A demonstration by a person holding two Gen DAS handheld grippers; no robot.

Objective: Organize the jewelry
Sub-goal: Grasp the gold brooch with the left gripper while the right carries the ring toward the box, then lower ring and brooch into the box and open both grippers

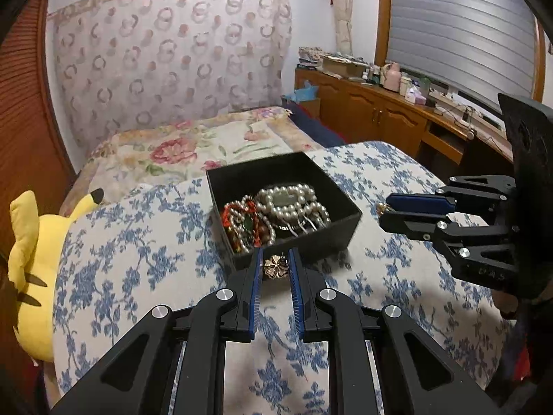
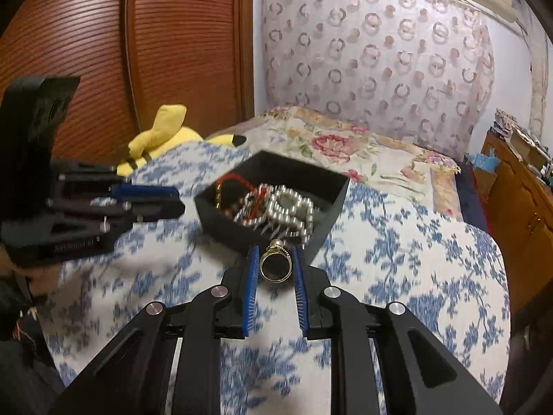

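A black open box [image 1: 345,223] [image 2: 328,221] sits on a blue-flowered cushion [image 1: 138,259] [image 2: 414,259]. It holds pearl strings [image 1: 293,204] [image 2: 287,207] and red beads [image 1: 230,219] [image 2: 238,181]. My left gripper [image 1: 274,259] is shut on a gold flower brooch [image 1: 274,265] just in front of the box; it shows at the left in the right wrist view [image 2: 172,199]. My right gripper [image 2: 275,259] is shut on a gold pearl ring [image 2: 274,264] at the box's near wall; in the left wrist view it [image 1: 385,212] is right of the box.
A yellow plush toy [image 1: 34,259] [image 2: 162,135] lies at the cushion's left. A floral bedspread [image 1: 207,145] [image 2: 345,152] lies behind the box. A wooden sideboard [image 1: 380,110] with clutter stands at the right, a wooden wardrobe [image 2: 138,52] at the left.
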